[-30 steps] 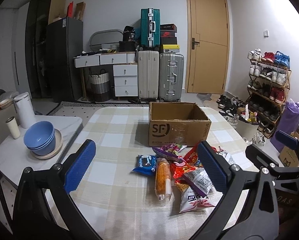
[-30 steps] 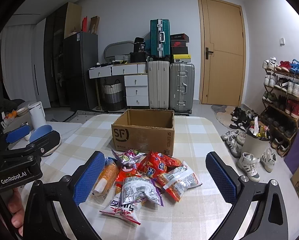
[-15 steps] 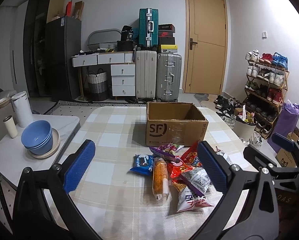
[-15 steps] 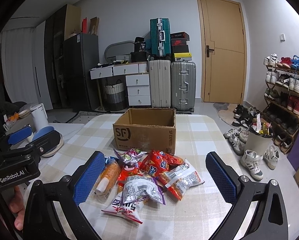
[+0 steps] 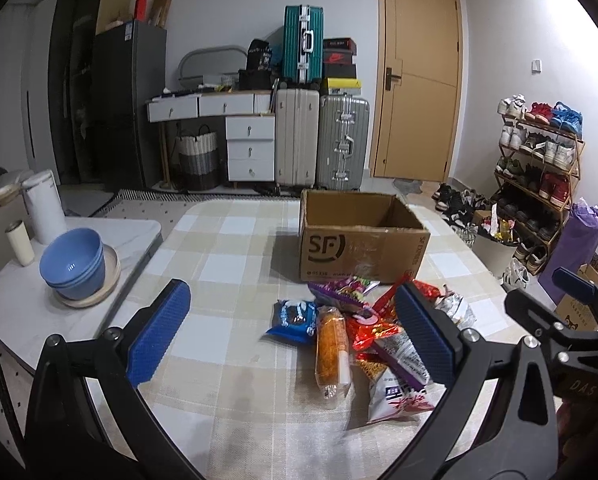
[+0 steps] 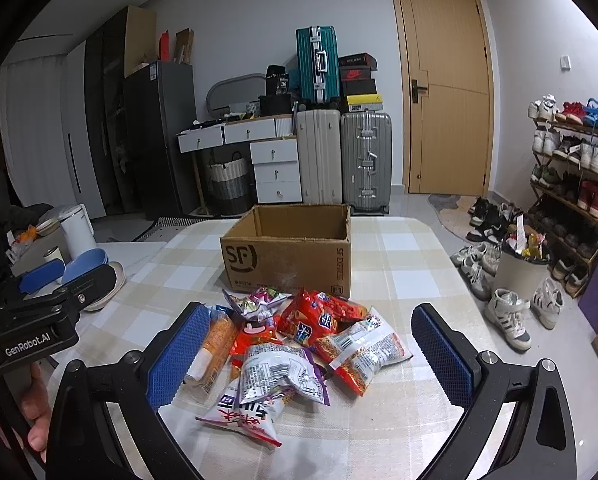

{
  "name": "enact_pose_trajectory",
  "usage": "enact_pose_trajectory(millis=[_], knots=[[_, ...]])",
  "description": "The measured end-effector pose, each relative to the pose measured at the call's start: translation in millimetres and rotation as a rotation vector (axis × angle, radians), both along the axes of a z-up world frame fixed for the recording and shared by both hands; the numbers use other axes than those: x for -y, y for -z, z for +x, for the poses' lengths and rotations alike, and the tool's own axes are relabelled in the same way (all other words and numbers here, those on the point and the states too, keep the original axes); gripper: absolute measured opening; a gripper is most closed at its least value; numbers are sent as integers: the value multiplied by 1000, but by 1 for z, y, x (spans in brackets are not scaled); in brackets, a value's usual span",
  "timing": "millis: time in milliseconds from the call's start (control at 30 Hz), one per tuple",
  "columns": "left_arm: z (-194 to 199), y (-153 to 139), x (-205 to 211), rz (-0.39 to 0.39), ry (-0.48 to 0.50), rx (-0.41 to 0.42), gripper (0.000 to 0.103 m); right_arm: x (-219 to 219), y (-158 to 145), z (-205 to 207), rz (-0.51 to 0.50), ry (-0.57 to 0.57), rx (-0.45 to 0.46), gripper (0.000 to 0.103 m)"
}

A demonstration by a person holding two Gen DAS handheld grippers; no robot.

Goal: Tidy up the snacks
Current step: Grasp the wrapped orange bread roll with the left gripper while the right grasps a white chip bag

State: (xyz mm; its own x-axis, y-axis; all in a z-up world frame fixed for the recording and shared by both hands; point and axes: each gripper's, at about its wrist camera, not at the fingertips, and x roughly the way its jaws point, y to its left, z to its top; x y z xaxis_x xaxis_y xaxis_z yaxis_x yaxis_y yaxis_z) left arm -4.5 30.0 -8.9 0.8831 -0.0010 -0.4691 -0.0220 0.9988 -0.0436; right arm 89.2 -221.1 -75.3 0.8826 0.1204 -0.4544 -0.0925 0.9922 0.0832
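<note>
**On the checked tablecloth: snack pile sits right in front of the box, both tongs wide**

In front of the open SF Express cardboard box (image 6: 287,254), on its near side, the snack packets are heaped in one loose pile (image 6: 295,344), a couple of them nearly touching the box's front wall. Box looks empty from here.

The relation that matters: the pile lies dead ahead of the right gripper (image 6: 305,354), between the lines of its two blue pads, with the silver-and-purple packet (image 6: 281,372) nearest the tips. From the left gripper (image 5: 291,332) the same pile sits ahead but off to the right, partly behind its right pad. The orange tube-shaped pack (image 5: 331,340) runs near-to-far, long axis pointing roughly at the box, and it's on the left edge of the pile next to the blue cookie pack (image 5: 293,316).

Both sets of tongs are spread wide with nothing in them.

My guess: right hand is better placed for the middle packets, left for the orange tube or the blue pack. Then it's a short carry straight away to the box.

Off to the left, stacked blue bowls (image 5: 73,258) sit on a separate white table, well clear.
</note>
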Motion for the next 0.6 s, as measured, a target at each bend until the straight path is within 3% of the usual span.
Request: enact_pose_trajectory(millis=[267,533,600], knots=[[35,37,-14,-37,15,-76,102,10,27,22,40,-70,-62,103],[85,96,-32,-161,105,-240,101,13,73,56,181,-216,-201,103],[96,107,-27,-161,135,-269,101,13,83,62,195,-225,-220,103]])
